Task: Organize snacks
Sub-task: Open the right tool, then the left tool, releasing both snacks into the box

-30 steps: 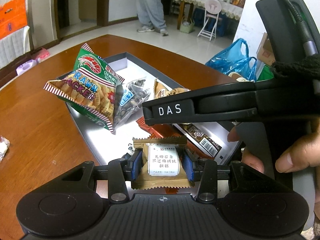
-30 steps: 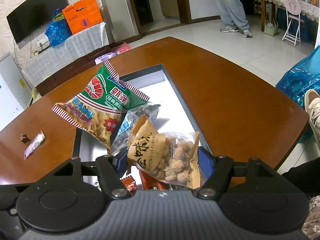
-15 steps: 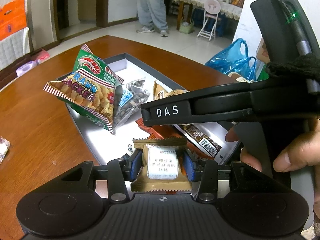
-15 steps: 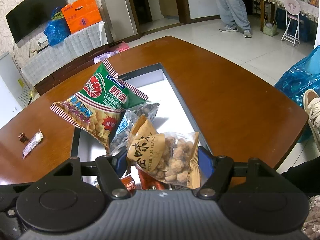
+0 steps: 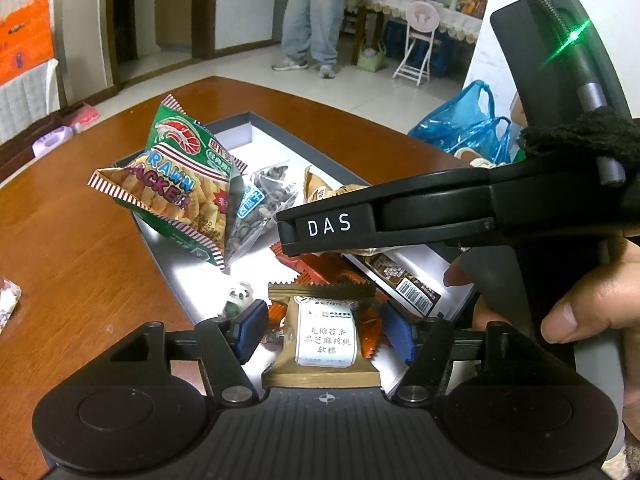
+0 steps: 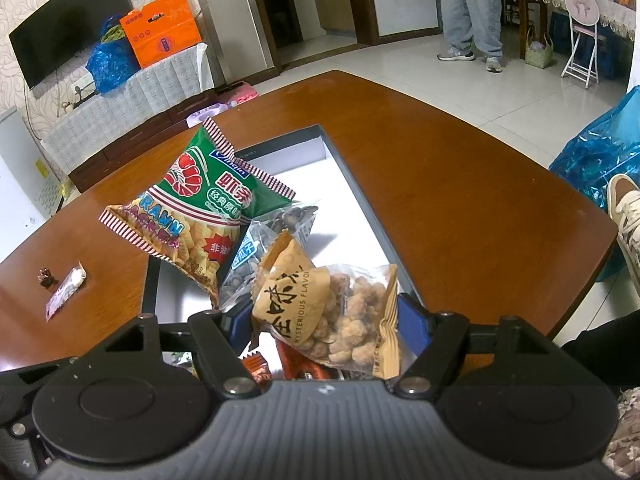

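The left gripper [image 5: 322, 338] is seen with its blue pads [image 5: 248, 330] spread apart, and the brown sesame-walnut cake packet [image 5: 324, 340] lies between them without being touched on either side, so it is judged as released or not yet taken. This packet rests at the near end of the grey tray [image 5: 280, 136], partly on an orange wrapper [image 5: 368, 328], and its long axis runs away from the gripper, along the fingers, with the zigzag seal at the far end. The right gripper [image 6: 324, 320] is closed on the peanut bag [image 6: 340, 312], which is held from its two sides and hangs above the near part of the tray; in the left view the body of this gripper crosses over the tray from the right. Further along the tray, the prawn cracker bag [image 6: 192, 216] is leaned on the left wall, and the clear bag of seeds [image 6: 272, 236] is found just beside it, between the crackers and the peanut bag. The far half of the tray floor is bare, straight ahead of both grippers. It is judged that the peanut bag must be carried forward and a little right, past the seeds, and that the right gripper is the nearer one to that bare space. A small wrapper [image 6: 64, 294] is left on the wooden table [image 6: 460, 208], well apart on the left side.
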